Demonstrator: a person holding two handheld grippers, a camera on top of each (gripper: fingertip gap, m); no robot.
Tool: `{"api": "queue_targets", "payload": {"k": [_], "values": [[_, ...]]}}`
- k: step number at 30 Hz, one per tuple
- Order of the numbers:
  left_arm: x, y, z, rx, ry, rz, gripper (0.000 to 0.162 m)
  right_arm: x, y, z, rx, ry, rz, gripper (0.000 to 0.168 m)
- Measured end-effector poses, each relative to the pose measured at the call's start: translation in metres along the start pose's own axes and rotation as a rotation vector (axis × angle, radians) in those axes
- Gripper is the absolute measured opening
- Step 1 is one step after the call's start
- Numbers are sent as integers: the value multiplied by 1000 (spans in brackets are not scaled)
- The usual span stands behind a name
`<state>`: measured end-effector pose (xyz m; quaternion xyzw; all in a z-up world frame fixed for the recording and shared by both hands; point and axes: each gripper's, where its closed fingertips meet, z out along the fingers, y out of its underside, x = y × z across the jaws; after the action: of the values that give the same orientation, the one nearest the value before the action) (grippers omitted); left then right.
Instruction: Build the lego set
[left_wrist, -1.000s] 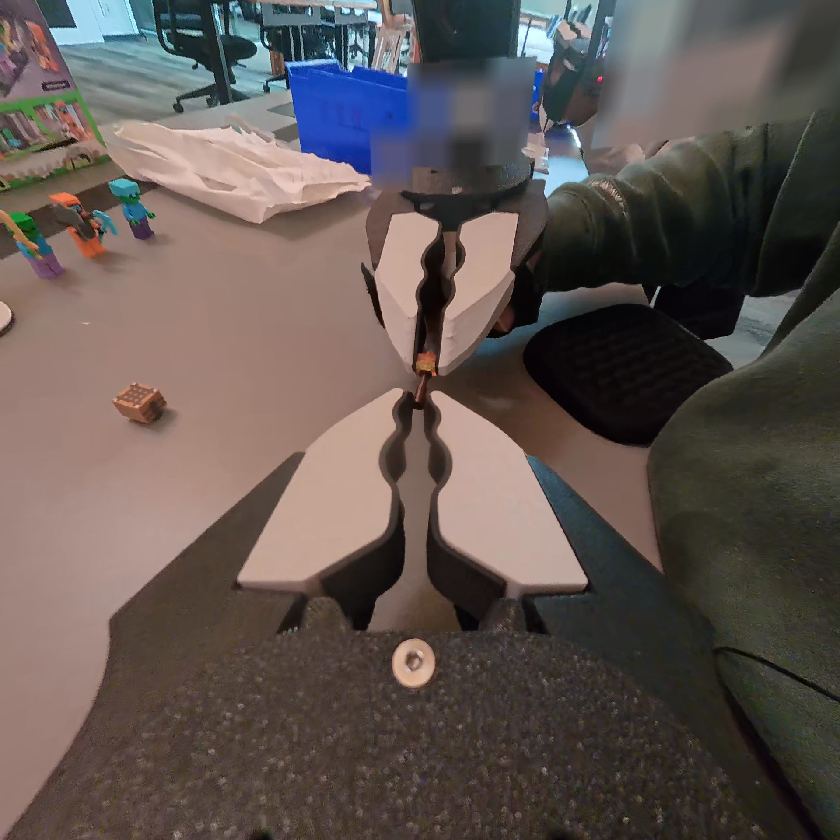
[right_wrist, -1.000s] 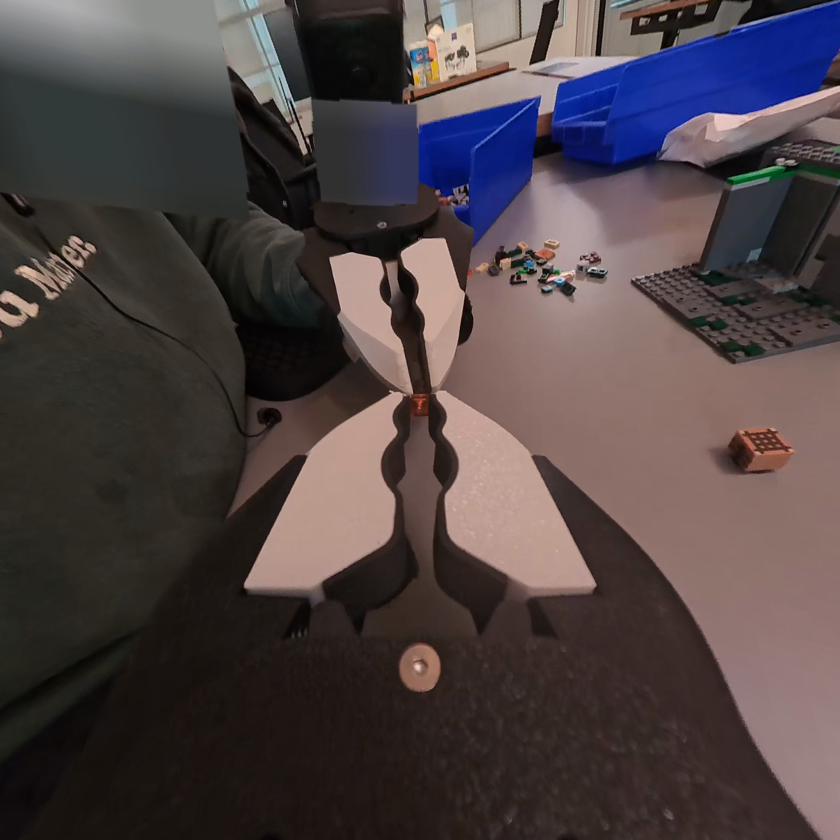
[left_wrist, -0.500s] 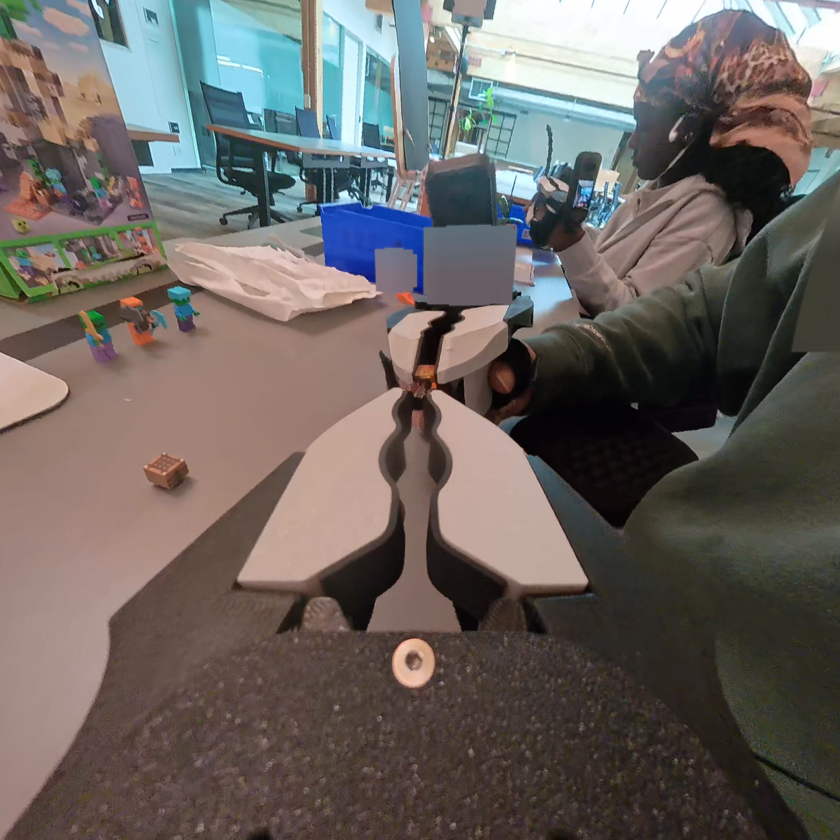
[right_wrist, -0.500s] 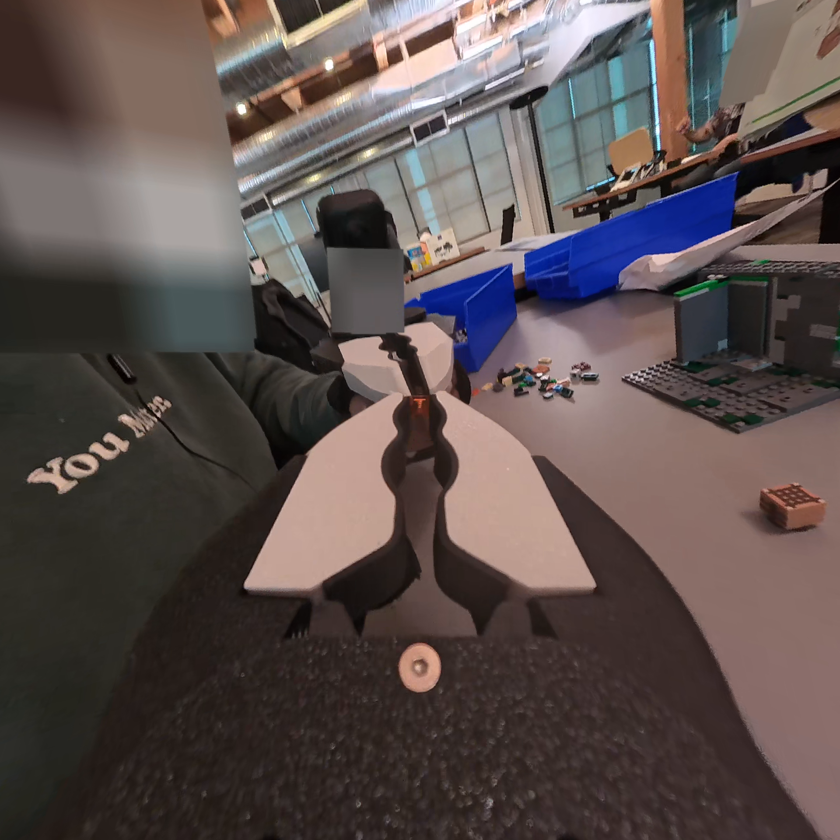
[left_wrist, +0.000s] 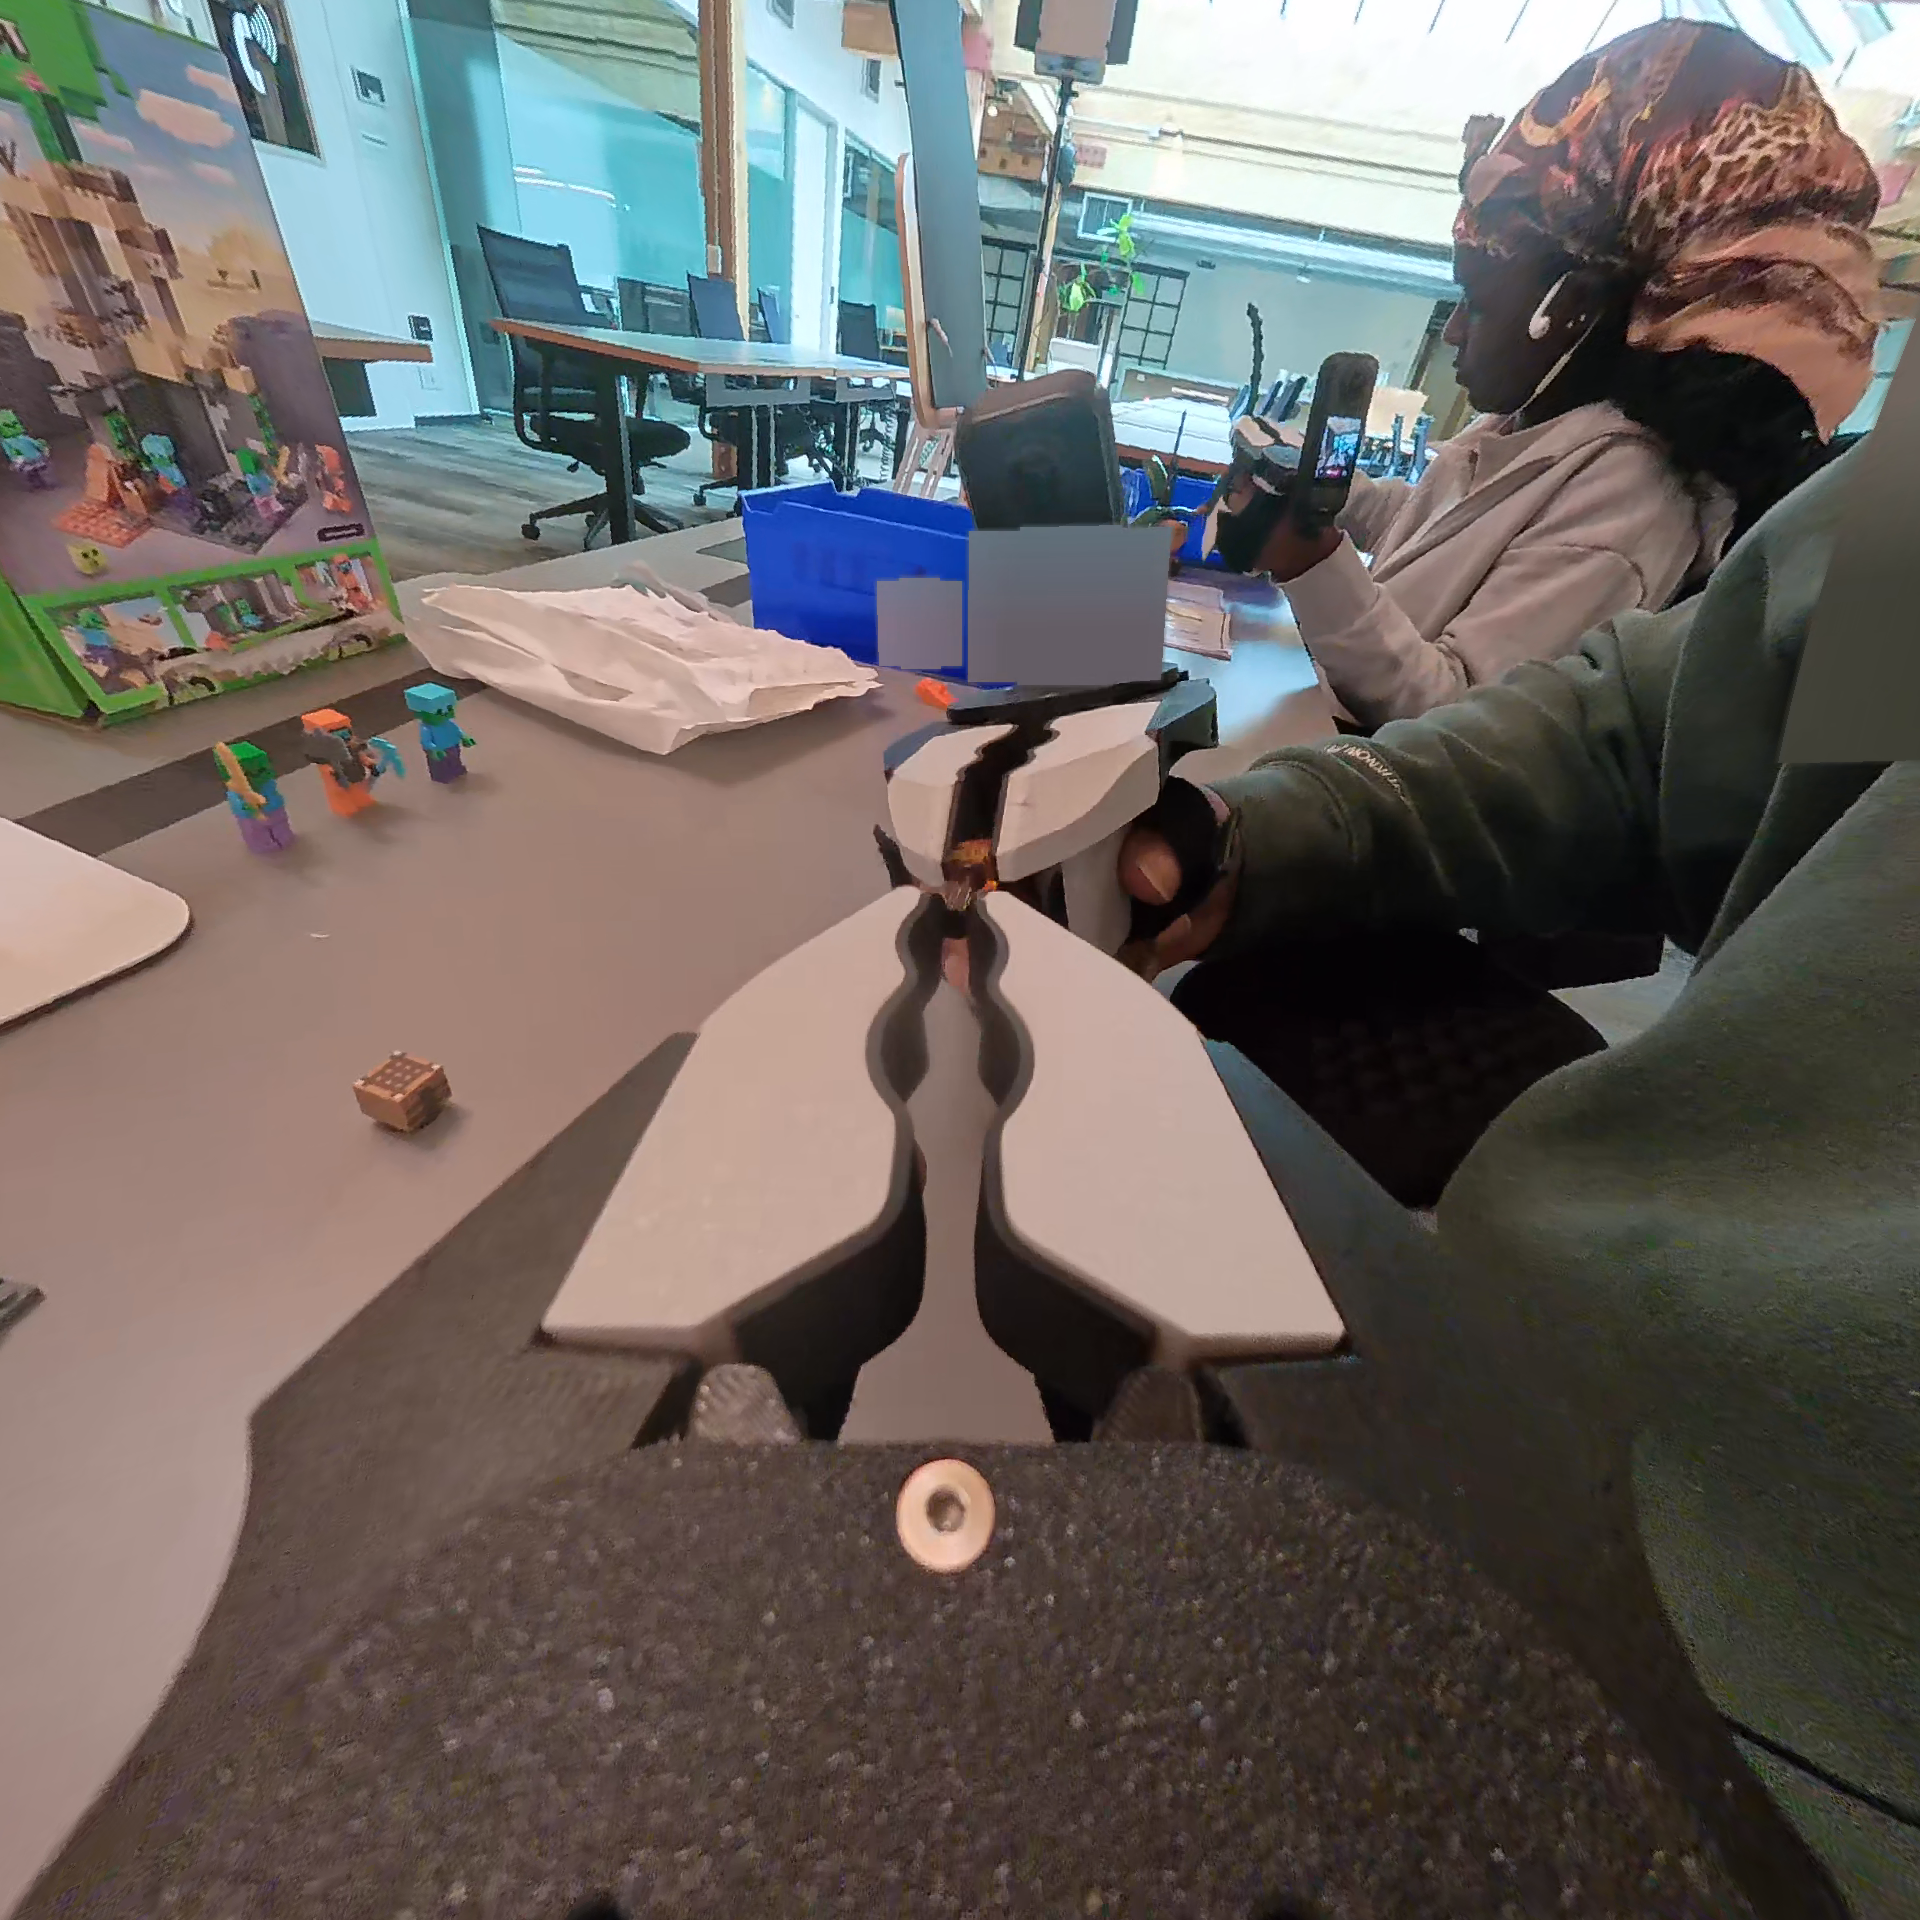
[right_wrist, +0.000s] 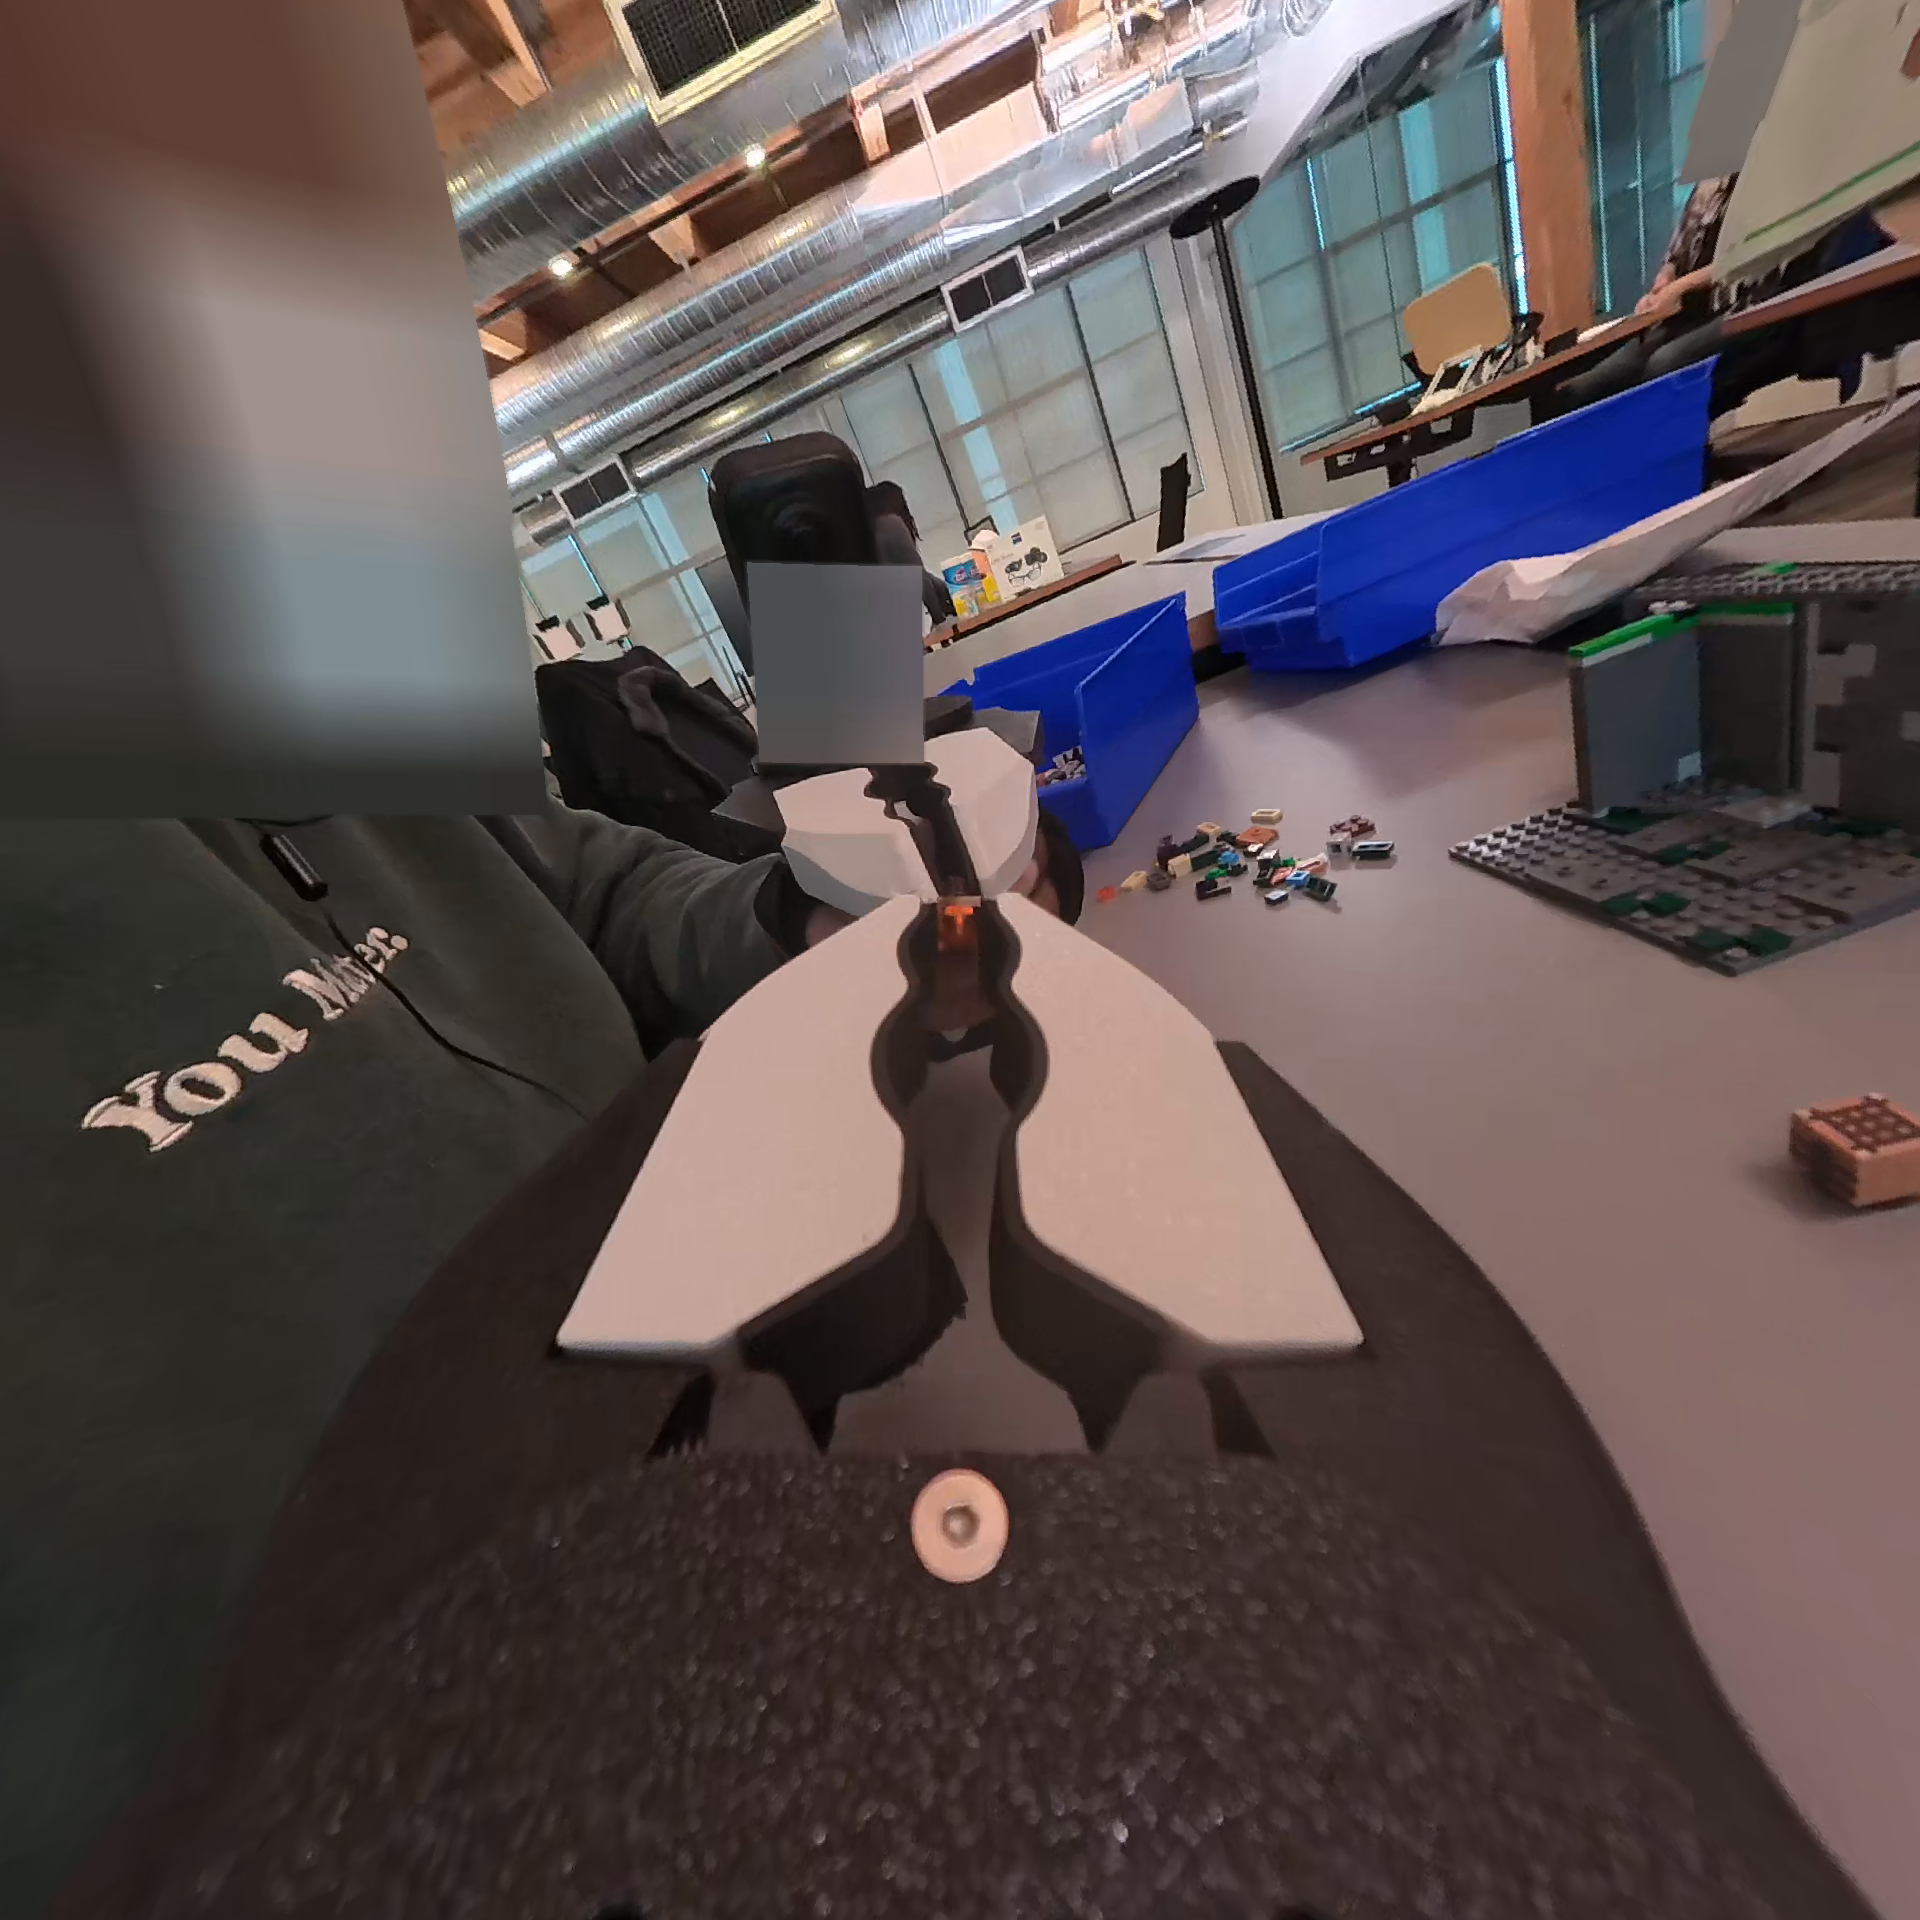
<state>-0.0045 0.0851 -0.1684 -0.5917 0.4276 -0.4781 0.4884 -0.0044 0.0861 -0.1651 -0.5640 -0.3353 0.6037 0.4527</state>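
Note:
My left gripper (left_wrist: 951, 906) and my right gripper (right_wrist: 954, 906) meet tip to tip in the air above the grey table's near edge. The right gripper is shut on a small orange lego piece (right_wrist: 956, 923), which also shows in the left wrist view (left_wrist: 968, 858). The left gripper is shut on a small dark piece (left_wrist: 952, 896) that touches the orange one. Each view shows the other gripper head-on: the right one (left_wrist: 977, 831) and the left one (right_wrist: 935, 852), both shut. A tan cube brick (left_wrist: 400, 1089) lies on the table, also in the right wrist view (right_wrist: 1855, 1148).
Three minifigures (left_wrist: 343, 764), the set's box (left_wrist: 177, 416), a white paper bag (left_wrist: 644, 665) and a blue bin (left_wrist: 852, 566) stand at the back. A grey baseplate with walls (right_wrist: 1714, 883), loose pieces (right_wrist: 1247, 857) and blue bins (right_wrist: 1122, 707) lie to the right. A seated person (left_wrist: 1507, 540) is beyond. The tips of both grippers are at nearly the same place. The tan cube brick (left_wrist: 400, 1089) is about equally far from each gripper, around 20 cm. Look for it in the right wrist view (right_wrist: 1823, 1120) too.
Both grippers have tilted up from looking down at the table to nearly level, staying tip to tip with the small pieces between them. The tan cube has not moved.

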Motion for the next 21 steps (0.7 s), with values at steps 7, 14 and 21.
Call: {"api": "queue_targets", "payload": {"k": [7,14,21], "values": [[0,4,1,-23,4,14,5,2,11,-1,-25,12,13,8],[2,-6,2,-12,8,60,6,-1,11,3,3,-23,41,7],[1,-6,-2,-1,17,55,6,-2,3,2,33,-29,29,7]]}}
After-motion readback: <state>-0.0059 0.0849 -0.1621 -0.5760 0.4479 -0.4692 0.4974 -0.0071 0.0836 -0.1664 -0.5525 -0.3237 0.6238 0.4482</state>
